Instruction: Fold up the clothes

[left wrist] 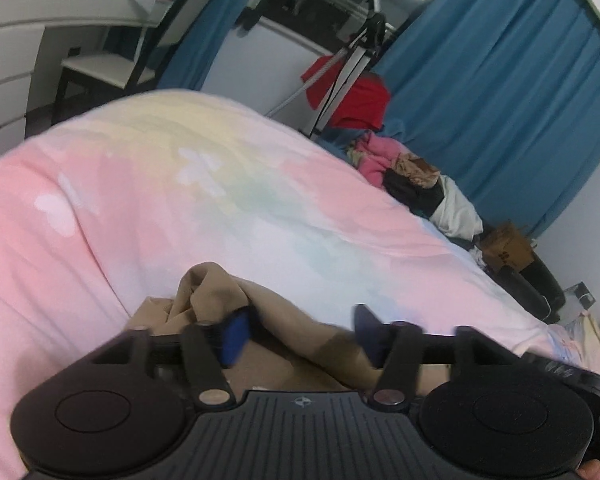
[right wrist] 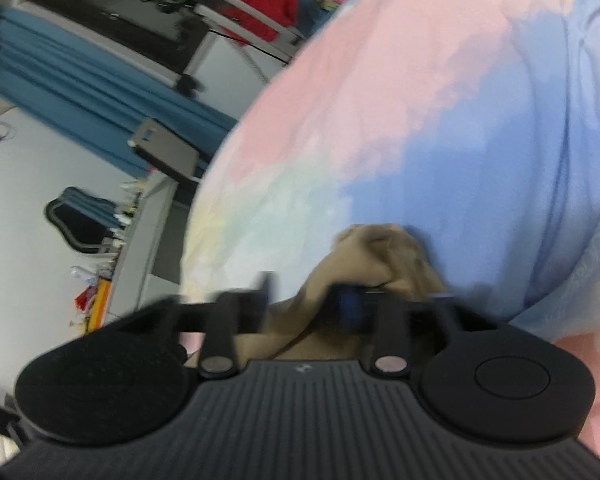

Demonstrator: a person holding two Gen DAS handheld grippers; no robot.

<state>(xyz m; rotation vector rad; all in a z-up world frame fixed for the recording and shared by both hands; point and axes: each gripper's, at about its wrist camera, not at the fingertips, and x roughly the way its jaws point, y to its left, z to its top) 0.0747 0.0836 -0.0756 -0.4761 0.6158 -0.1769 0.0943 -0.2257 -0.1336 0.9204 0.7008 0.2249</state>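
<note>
A bed (left wrist: 148, 184) under a pastel tie-dye cover, blue curtains (left wrist: 500, 100) behind.
We held the left tool (left wrist: 300, 332) and right tool (right wrist: 306, 300) with jaws spread apart, the rumpled tan garment (left wrist: 284, 320) lying on the bed between their fingers, ungripped.

My left gripper (left wrist: 300, 330) is ribbed matte black plastic with round side discs, silver pivot screws, blue finger pads (left wrist: 234, 334).

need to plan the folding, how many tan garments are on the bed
1: a tan garment lies bunched on the pastel bedspread right before both grippers. More may hide in the clothes pile.
</note>
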